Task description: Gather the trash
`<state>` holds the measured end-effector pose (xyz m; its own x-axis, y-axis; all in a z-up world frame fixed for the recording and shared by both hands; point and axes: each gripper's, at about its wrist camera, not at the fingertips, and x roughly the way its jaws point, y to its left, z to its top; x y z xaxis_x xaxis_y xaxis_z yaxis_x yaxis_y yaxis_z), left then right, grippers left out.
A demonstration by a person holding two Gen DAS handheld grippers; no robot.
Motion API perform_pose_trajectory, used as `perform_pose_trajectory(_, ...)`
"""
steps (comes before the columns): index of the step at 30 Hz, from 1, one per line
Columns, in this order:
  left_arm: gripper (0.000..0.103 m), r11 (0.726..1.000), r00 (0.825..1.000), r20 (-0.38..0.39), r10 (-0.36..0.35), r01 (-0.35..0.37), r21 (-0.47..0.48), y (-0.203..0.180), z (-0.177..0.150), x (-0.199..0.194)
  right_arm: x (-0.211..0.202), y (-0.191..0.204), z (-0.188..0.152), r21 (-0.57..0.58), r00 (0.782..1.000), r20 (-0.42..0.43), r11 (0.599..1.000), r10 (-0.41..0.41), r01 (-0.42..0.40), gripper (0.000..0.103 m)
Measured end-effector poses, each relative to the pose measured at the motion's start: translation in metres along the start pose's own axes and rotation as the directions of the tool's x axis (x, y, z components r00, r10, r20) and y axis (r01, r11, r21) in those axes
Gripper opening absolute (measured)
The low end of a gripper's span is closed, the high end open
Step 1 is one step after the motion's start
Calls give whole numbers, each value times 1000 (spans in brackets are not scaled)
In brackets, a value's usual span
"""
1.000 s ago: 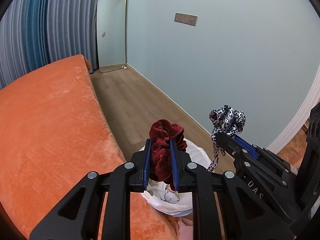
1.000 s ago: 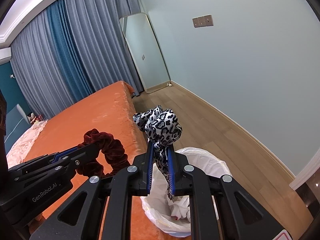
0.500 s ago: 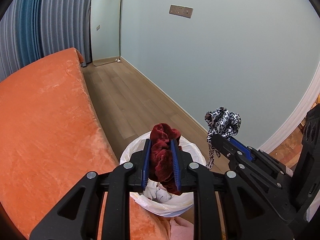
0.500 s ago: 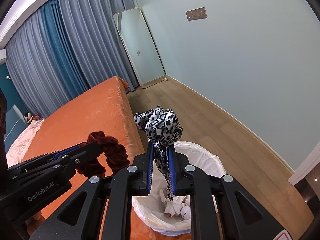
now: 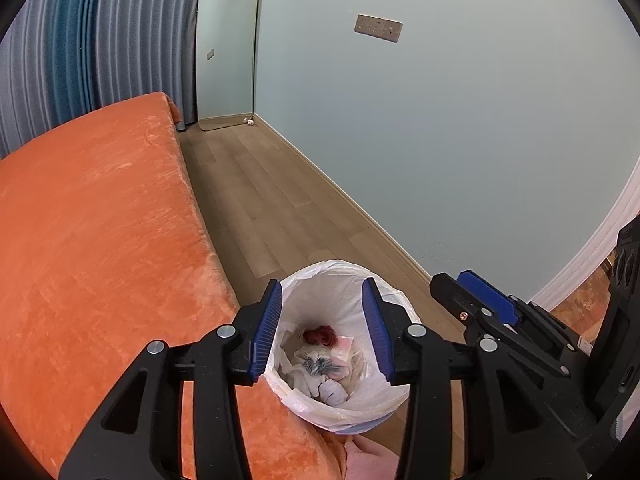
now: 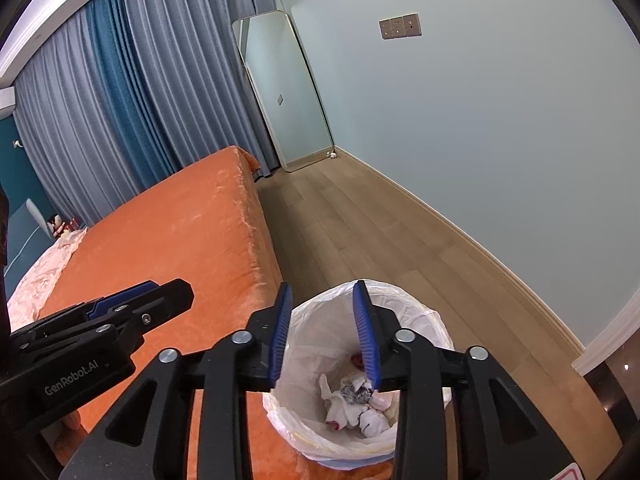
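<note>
A bin lined with a white bag [image 5: 384, 408] [image 6: 436, 324] stands on the floor beside the orange bed. Inside it lie a dark red scrunchie [image 5: 320, 335] [image 6: 357, 361], a leopard-print scrunchie [image 5: 320, 367] [image 6: 356, 393] and white crumpled pieces. My left gripper [image 5: 324, 326] hangs over the bin mouth, its jaws opening with nothing between them. Over the same bin my right gripper [image 6: 322, 332] is also opening and empty. Each gripper shows in the other's view: the right gripper [image 5: 472, 296] at the right, the left gripper [image 6: 160, 300] at the left.
The orange bed [image 5: 92, 240] [image 6: 180, 240] fills the left. Wood floor [image 5: 260, 200] runs along a pale blue wall to a leaning mirror [image 6: 284, 92]. Grey and blue curtains [image 6: 120, 100] hang behind the bed. A pale pink cover [image 6: 36, 276] lies at the bed's left edge.
Both grippers have opened over the bin. The red scrunchie dropped from the left and the leopard-print one from the right; both now lie inside the bag.
</note>
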<state>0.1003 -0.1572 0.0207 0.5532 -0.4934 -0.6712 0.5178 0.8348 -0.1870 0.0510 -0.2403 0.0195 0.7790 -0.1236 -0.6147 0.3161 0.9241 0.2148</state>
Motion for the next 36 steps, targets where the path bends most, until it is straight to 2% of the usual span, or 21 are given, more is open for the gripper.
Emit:
perform_pose_trajectory(4, 47, 1000, 1000, 18, 23, -23, 0, 7, -5, -12, -5, 3, 0, -28, 1000, 0, 1000, -7, 7, 42)
perform_pose_trajectory(9, 48, 998, 998, 30, 55, -55, -6, 17, -12, -25, -8, 8, -8, -54, 999, -28, 998, -19, 17, 48)
perform_pose_trajectory(12, 55, 995, 995, 40, 95, -95, 5, 21, -19, -33, -11, 14, -13, -72, 999, -39, 997, -15, 12, 54)
perform_pose_trajectory(17, 62, 988, 987, 40, 153, -153, 5, 31, -33, -44, -18, 29, -21, -128, 998, -41, 991, -54, 48, 68)
perform_pose_trajectory(21, 71, 980, 979, 51, 200, -200, 5, 39, -42, -54, -22, 35, -28, -158, 995, -58, 985, -75, 65, 84)
perform_pose_trajectory(27, 89, 967, 966, 46, 254, -253, -19, 51, -53, -64, -24, 40, -35, -175, 994, -80, 983, -77, 62, 84)
perform_pose_trajectory(30, 90, 965, 965, 38, 261, -260, -18, 56, -60, -66, -25, 40, -39, -175, 993, -83, 982, -88, 73, 85)
perform_pose_trajectory(33, 90, 962, 962, 29, 272, -271, -21, 60, -66, -67, -24, 44, -46, -178, 991, -103, 982, -86, 67, 96)
perform_pose_trajectory(36, 91, 960, 960, 18, 278, -278, -31, 63, -70, -66, -25, 45, -50, -198, 987, -103, 975, -121, 98, 96)
